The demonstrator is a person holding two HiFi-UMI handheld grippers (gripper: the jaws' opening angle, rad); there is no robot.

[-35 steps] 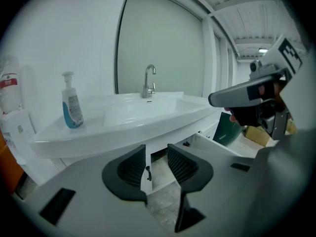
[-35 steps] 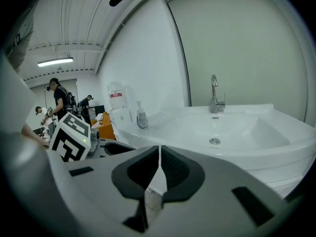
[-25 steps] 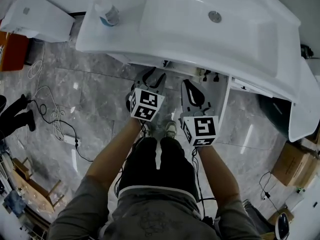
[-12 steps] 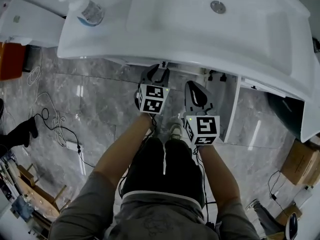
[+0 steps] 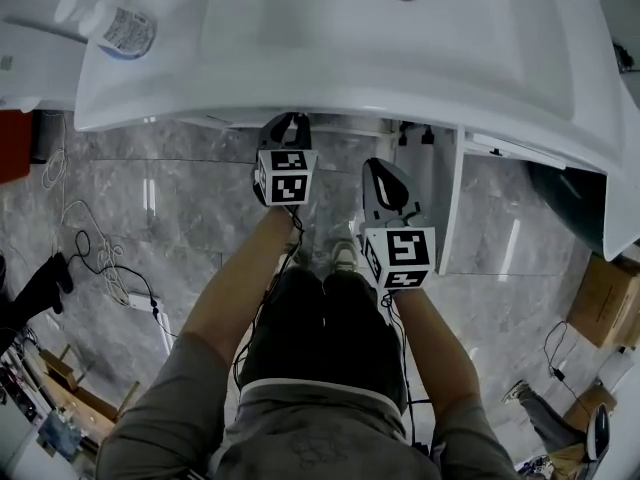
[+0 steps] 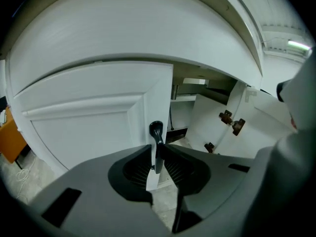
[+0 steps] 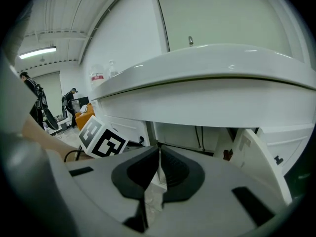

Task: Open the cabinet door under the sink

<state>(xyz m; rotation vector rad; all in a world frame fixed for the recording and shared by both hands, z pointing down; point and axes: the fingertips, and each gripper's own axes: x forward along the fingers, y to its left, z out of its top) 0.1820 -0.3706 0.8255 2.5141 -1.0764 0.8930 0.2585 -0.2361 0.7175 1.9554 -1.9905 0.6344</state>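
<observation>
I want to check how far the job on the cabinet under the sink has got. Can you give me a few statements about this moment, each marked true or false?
1. The right cabinet door stands open. True.
2. Nothing stands between the left gripper's jaws. False: the black handle on the left cabinet door is between them as they close.
3. The right gripper grips a door handle. False: its jaws are together with nothing in them.
4. A bottle stands on the counter left of the basin. True.
</observation>
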